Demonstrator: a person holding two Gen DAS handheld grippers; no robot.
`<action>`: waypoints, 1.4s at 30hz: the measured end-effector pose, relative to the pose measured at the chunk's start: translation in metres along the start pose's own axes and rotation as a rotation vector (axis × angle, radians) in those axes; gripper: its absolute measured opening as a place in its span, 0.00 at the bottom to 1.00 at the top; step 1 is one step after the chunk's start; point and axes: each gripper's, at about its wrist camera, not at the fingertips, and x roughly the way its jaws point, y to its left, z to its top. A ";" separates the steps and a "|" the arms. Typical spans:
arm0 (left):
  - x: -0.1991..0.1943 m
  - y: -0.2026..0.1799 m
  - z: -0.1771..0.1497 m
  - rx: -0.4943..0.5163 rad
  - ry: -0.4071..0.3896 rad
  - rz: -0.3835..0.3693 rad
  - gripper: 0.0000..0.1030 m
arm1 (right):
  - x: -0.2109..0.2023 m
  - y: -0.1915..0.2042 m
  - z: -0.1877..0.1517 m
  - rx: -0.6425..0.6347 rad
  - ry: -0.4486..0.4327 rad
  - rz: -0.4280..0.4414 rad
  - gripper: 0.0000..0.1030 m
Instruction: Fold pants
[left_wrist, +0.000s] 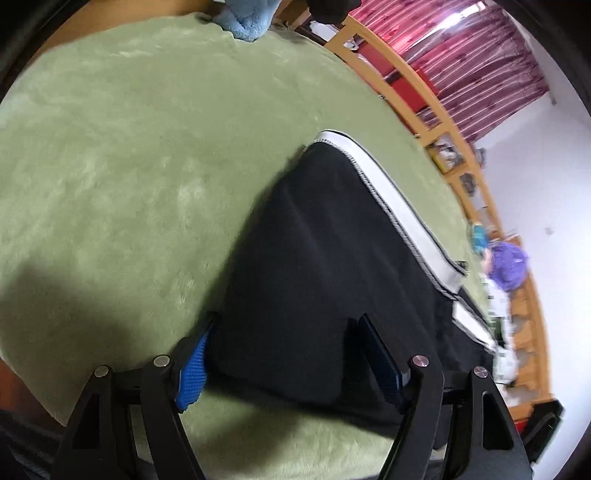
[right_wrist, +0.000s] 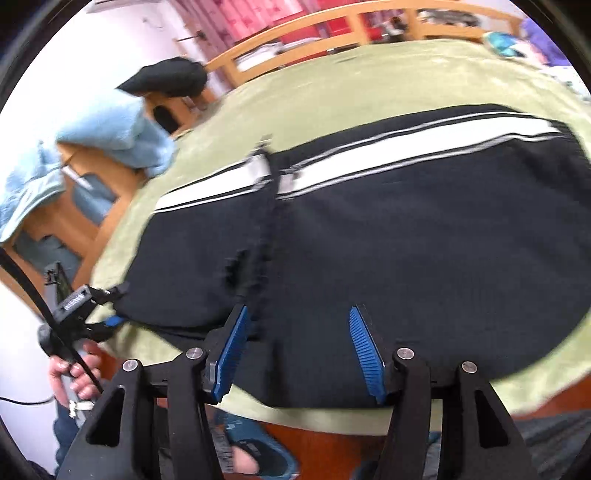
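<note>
One pair of black pants (left_wrist: 314, 288) with a white side stripe is lying flat on the green fleece-covered surface (left_wrist: 129, 166) in the left wrist view. The left tongs (left_wrist: 286, 332) are standing wide over the near edge of the pants, gripping nothing. A wooden rail, shelves and red curtain are lining the room.

In the right wrist view, the right tongs (right_wrist: 297, 321) are hovering half open above the pants, empty. One hand (right_wrist: 74, 373) is holding the left tongs. One blue blanket (right_wrist: 110, 140) is draping nearby.
</note>
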 end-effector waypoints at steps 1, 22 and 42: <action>-0.001 -0.004 -0.001 0.012 -0.011 0.022 0.60 | -0.005 -0.008 -0.002 0.016 -0.005 -0.023 0.54; -0.096 -0.398 -0.082 0.808 -0.261 -0.133 0.23 | -0.127 -0.190 0.009 0.234 -0.213 -0.321 0.54; 0.017 -0.389 -0.129 0.747 0.011 -0.083 0.58 | -0.119 -0.252 0.021 0.348 -0.226 -0.133 0.62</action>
